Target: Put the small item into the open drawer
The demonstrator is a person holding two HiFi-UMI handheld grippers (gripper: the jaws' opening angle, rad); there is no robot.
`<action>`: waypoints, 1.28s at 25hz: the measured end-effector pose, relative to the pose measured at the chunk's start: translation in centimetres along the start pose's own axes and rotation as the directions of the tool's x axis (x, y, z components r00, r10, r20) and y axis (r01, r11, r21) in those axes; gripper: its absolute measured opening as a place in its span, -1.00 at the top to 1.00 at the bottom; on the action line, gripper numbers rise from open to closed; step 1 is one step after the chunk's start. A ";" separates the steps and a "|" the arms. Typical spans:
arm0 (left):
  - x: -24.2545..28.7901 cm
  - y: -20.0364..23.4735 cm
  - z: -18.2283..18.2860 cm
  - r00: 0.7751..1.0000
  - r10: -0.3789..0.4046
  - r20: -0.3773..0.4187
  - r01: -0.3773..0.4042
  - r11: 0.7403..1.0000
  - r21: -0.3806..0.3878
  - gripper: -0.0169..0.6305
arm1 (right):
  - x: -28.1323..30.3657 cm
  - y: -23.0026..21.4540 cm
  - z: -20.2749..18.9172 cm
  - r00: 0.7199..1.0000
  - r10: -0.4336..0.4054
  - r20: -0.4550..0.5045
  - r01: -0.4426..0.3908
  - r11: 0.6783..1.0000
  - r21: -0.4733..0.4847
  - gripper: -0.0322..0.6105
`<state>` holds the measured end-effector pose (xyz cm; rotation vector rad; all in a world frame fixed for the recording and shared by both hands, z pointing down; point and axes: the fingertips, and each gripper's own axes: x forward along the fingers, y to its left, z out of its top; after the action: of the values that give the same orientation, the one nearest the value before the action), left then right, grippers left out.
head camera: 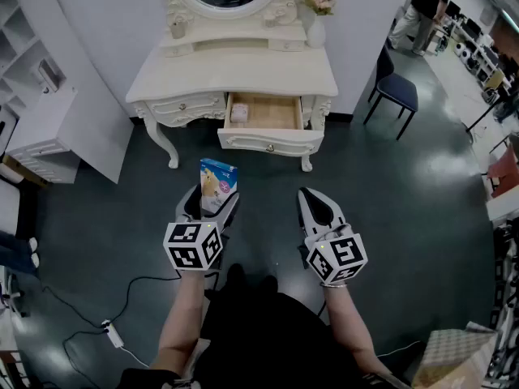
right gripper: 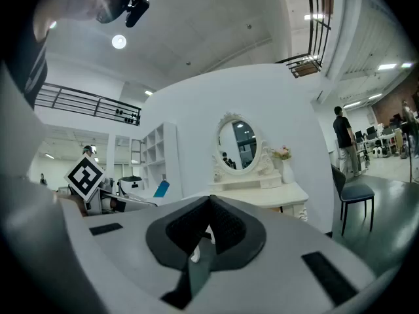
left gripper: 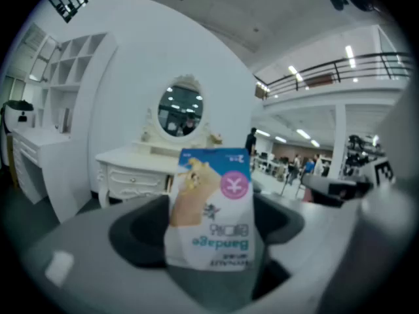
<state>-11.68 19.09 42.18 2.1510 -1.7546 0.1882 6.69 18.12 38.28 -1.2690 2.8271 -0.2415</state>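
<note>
Mostly white, the bandage packet (left gripper: 211,208) has a blue top.

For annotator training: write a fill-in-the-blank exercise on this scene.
1. The left gripper holds a packet printed with the word ____.
2. The right gripper has its jaws together and holds ____.
3. The drawer in the middle of the dressing table stands ____.

Missing words: Bandage; nothing; open.

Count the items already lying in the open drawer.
1: a small pale box at the left end of the open drawer. The drawer's front panel could hide something just behind it.
</note>
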 end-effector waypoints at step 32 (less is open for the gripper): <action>13.5 1.9 3.5 0.999 -0.043 -0.033 0.045 0.997 0.064 -0.30 | 7.8 -8.3 -1.9 0.997 -0.060 -0.050 0.063 0.996 0.068 0.89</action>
<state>-10.93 5.11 43.61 2.2183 -1.7040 0.2697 7.46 7.08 41.66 -1.3550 2.7950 -0.3736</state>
